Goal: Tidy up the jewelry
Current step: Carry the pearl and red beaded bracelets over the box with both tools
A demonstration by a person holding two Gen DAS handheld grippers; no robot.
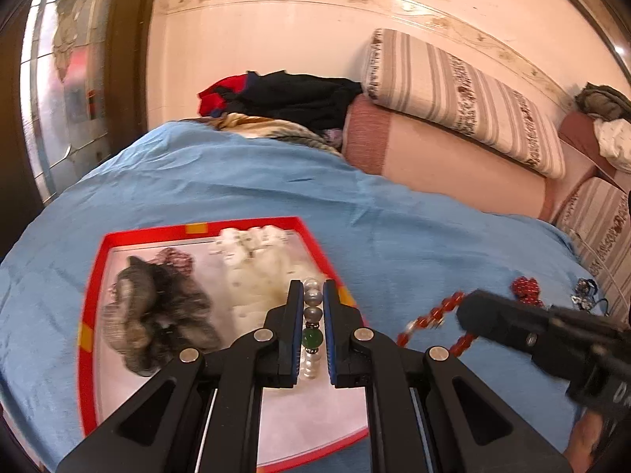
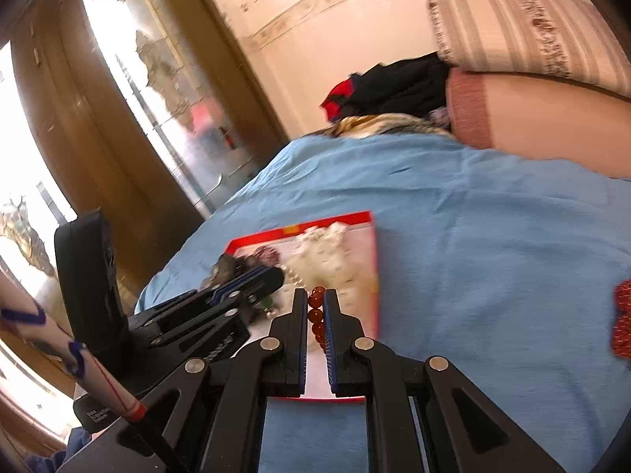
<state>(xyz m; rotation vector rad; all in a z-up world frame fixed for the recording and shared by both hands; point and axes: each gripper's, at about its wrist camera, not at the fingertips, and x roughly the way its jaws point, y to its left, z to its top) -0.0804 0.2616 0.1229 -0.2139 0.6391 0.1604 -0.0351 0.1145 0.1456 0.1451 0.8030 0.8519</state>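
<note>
Over tray point(image 1: 91, 283), both grippers tilted down.

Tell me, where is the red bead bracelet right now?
The red bead bracelet is pinched in the right gripper, held just above the near edge of the red tray on the blue bedsheet.
</note>
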